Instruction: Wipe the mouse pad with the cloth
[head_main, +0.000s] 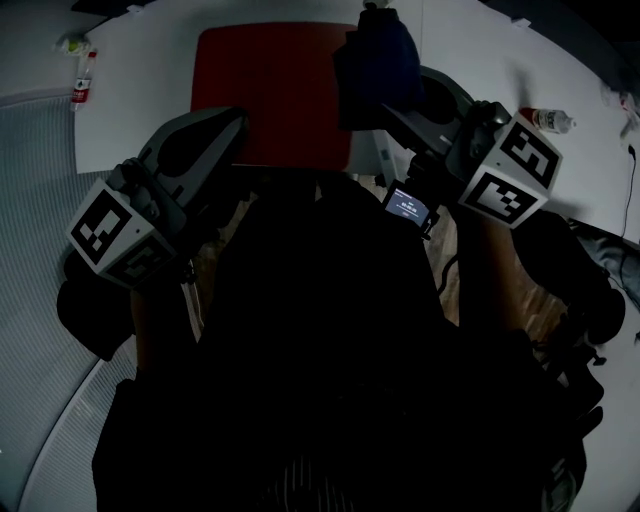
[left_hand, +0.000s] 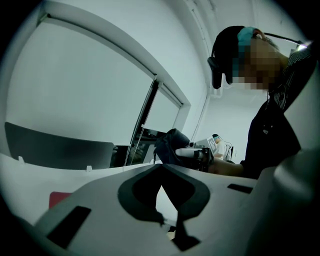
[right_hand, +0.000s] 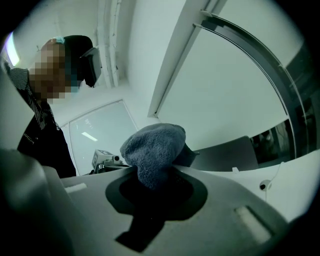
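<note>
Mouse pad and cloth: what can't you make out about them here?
1. Head view: the mouse pad has its right part behind the cloth and its near left corner behind the left gripper.
2. Cloth-to-pad contact: the head view looks down, and the right gripper view shows no pad.
3. Label on the left bottle: too small.

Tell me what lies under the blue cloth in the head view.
The cloth, clamped in the right gripper, hangs over the red mouse pad's right edge and the white table. What lies directly beneath is covered; contact cannot be told.
</note>
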